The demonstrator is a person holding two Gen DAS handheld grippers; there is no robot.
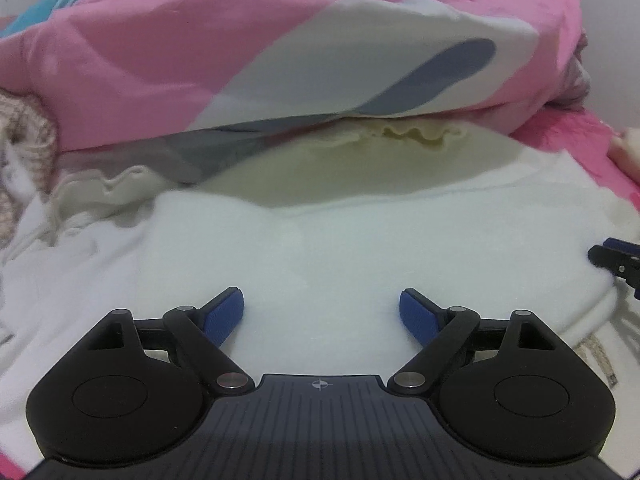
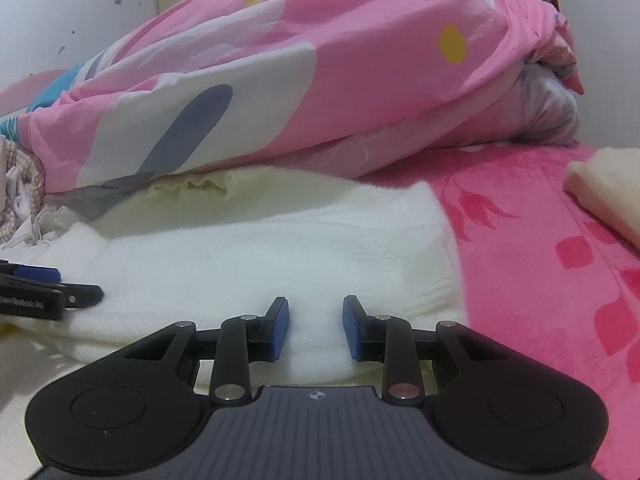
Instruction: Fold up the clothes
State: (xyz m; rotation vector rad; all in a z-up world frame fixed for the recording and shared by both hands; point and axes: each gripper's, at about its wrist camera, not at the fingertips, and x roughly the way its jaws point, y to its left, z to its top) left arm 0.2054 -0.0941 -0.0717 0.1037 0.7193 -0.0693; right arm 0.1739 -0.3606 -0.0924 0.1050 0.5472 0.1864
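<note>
Your left gripper [image 1: 322, 312] hangs released, pads clear of the white garment [image 1: 360, 240]. Your right gripper [image 2: 316, 328] has cloth between half-closed pads; grip: cannot tell. The garment lies on the bed [image 2: 540, 280], before the quilt [image 2: 320, 80], partly folded. Final folds apparently remain.

A white, fuzzy garment [image 1: 320, 248] lies folded flat on a pink bed, its thick layered edge at the near right. A pale yellow garment [image 1: 352, 160] with a ruffled edge lies just beyond it.
</note>
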